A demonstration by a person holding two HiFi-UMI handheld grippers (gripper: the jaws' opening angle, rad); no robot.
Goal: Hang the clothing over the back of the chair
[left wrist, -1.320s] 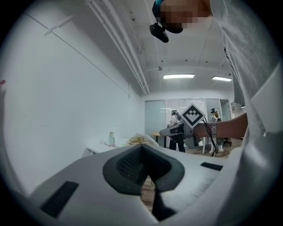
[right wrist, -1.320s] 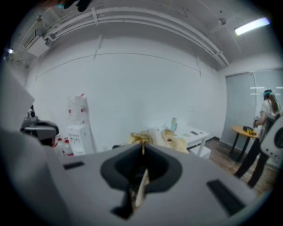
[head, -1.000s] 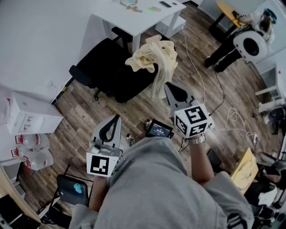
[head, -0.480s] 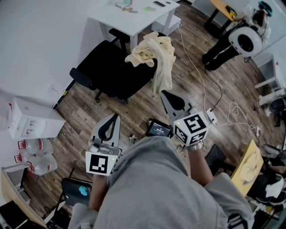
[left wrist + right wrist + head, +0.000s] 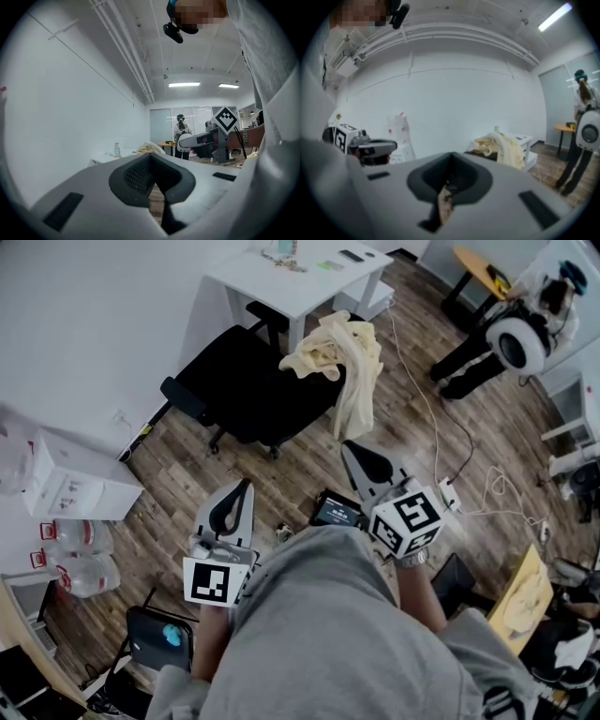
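The pale yellow clothing point(image 5: 339, 351) hangs over the back of the black office chair point(image 5: 246, 390), at the end of the chair that lies to the right in the head view. One part is bunched on top of the back, and a long part falls from it toward the wooden floor point(image 5: 281, 474). No gripper touches the clothing. The left gripper point(image 5: 246, 486) is held on the near side of the chair, well apart from it. Its jaws are pressed together and there is nothing between them; in the left gripper view only a strip of floor shows through the opening behind the tips. The right gripper point(image 5: 350, 446) is also on the near side of the chair, just below the hanging end of the clothing but apart from it. Its jaws are together too, and they hold nothing. In the right gripper view the clothing point(image 5: 504, 146) appears beyond the tips, draped on the chair. A white counter point(image 5: 300, 277) with some small things on it stands behind the chair, near the wall. A white box point(image 5: 70, 486) sits to the left of the chair. A cable point(image 5: 427, 418) runs over the floor to the right of the chair, and further right a person point(image 5: 469, 357) is standing.
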